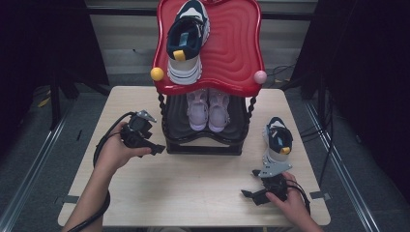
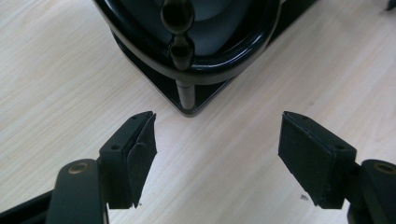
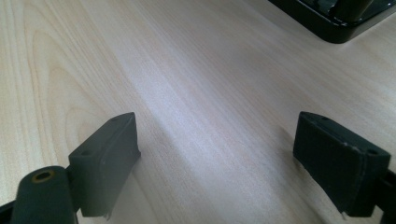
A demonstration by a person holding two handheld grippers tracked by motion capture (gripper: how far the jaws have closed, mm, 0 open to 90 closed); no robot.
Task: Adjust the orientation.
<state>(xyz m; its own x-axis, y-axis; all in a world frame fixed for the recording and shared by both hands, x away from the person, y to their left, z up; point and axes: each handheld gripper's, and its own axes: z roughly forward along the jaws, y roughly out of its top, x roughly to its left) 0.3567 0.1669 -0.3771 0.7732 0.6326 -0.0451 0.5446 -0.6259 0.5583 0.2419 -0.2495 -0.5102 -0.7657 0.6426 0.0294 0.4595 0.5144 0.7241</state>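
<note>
Left gripper: jaws wide apart, nothing held; black rack corner post just ahead. Right gripper: jaws spread wide, empty, over bare table. High view adds navy sneaker just beyond right gripper. No legible writing.

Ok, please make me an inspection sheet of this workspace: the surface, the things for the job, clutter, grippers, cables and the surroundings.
Surface: light wooden table, bare in front.
Job's things: two-level shoe rack at the table's far middle; red top shelf holds one navy and white sneaker; black lower shelf holds a pair of pink shoes; a second navy and white sneaker stands on the table right of the rack.
Clutter: nothing seen.
Grippers: left gripper open, empty, facing the rack's corner post; right gripper open, empty, over bare table.
Cables: black cable loops from the left gripper; more cables on the floor behind.
Surroundings: black curtains on both sides, grey floor.
</note>
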